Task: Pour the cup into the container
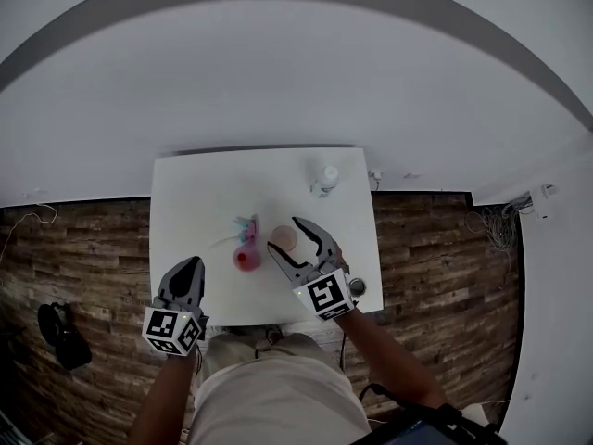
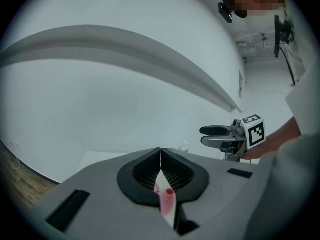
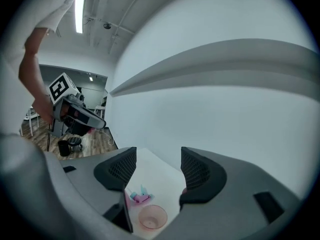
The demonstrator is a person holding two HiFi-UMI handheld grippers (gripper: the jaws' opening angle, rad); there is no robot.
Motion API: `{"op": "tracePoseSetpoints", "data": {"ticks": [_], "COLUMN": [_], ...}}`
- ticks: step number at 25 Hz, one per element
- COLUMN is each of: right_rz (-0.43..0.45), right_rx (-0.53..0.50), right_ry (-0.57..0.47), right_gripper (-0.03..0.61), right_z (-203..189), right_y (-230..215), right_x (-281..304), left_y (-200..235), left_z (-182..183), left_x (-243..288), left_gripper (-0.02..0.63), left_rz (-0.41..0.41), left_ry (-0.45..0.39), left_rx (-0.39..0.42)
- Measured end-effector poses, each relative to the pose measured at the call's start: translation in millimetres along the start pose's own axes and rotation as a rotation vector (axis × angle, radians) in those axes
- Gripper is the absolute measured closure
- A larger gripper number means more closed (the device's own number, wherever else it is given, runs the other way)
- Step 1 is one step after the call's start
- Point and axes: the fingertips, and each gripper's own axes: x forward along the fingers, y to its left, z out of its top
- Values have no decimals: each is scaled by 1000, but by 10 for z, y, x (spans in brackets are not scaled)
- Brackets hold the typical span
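Note:
An opaque pink cup (image 1: 246, 259) stands near the middle of the white table (image 1: 195, 202), and it also shows as a pink sliver (image 2: 166, 200) below the left jaws. Just right of it stands a translucent pinkish cup (image 1: 283, 238) (image 3: 152, 217). Small blue and pink pieces (image 1: 246, 224) (image 3: 139, 197) lie behind the pink cup. My right gripper (image 1: 283, 233) (image 3: 157, 171) hangs over the translucent cup with its jaws apart, and the cup sits below them untouched. My left gripper (image 1: 190, 263) (image 2: 160, 154) is shut and empty at the table's front left.
A small clear bottle with a white cap (image 1: 324, 180) (image 2: 184, 146) stands at the table's back right. A round metal thing (image 1: 357, 287) sits off the front right corner. Wood floor surrounds the table, with a dark object (image 1: 63, 334) on it at left. A white wall rises behind.

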Motion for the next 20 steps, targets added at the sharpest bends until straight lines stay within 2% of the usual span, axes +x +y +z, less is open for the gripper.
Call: {"op": "tracePoseSetpoints", "data": {"ticks": [9, 20], "right_rz": [-25, -146], "right_rx": [-21, 48], "right_ry": [-53, -118], "right_gripper": [307, 325], "right_z": [533, 1072], "right_y": [212, 385], "right_x": [-105, -268], "left_y": [79, 414], "left_z": [305, 619], "left_x": [-323, -731], "left_gripper": [601, 601], "left_rz": [-23, -83], "left_ry": [-80, -118], "left_rx": [18, 55]}}
